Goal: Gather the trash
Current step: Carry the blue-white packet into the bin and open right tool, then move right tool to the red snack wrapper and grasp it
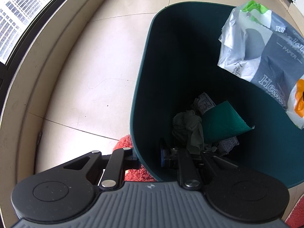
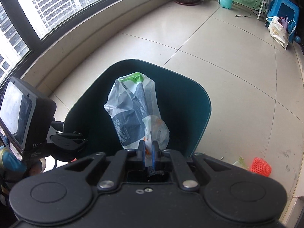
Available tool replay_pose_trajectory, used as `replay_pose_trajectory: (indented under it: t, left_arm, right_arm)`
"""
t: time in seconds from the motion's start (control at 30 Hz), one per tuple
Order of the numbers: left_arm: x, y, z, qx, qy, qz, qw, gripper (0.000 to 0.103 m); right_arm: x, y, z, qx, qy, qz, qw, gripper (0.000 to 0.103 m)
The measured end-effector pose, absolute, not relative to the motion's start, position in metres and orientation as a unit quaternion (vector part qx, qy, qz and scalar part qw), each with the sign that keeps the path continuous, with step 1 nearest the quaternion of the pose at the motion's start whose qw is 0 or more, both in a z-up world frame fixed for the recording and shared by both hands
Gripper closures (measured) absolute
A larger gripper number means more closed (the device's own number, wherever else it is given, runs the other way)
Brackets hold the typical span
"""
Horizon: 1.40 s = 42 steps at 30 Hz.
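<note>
We see our right gripper [image 2: 147,153] pinching a crinkly plastic bag [image 2: 133,112], which hangs over the open top of the dark green bin [image 2: 197,102]. Our left gripper [image 1: 147,156] is clamped on the bin's near wall, one finger inside and one outside. Down in the bin lie crumpled paper [image 1: 187,128] and a green sheet [image 1: 222,122]. A red net thing [image 2: 260,166], maybe fruit wrap, sits on the floor [image 2: 218,60].
</note>
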<state>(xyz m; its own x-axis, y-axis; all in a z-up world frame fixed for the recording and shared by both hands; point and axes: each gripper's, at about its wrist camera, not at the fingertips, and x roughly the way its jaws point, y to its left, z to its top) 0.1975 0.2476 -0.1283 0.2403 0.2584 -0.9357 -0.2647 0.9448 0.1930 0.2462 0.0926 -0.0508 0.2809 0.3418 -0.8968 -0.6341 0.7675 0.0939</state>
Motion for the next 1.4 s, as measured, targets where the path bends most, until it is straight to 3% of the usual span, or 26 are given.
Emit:
replay_pose_trajectory:
  t: [0.53,0.67,1.03,1.4]
  left_arm:
    - [0.195,0.252,-0.125,-0.017,0.593,0.156,0.79,0.087]
    - [0.196,0.253,-0.127,-0.016,0.594,0.154,0.79,0.087]
    - [0.198,0.252,-0.132,-0.014,0.597,0.158,0.786,0.087]
    - [0.198,0.25,-0.133,-0.011,0.599,0.164,0.784,0.087]
  right_arm:
    - [0.27,0.151,-0.148,-0.195,0.58,0.247,0.752,0.098]
    - [0.276,0.152,-0.157,-0.186,0.595,0.251,0.74,0.093]
    - [0.277,0.116,-0.121,-0.136,0.579,0.302,0.745,0.065]
    - [0.268,0.057,-0.063,-0.083,0.536,0.333,0.771,0.058]
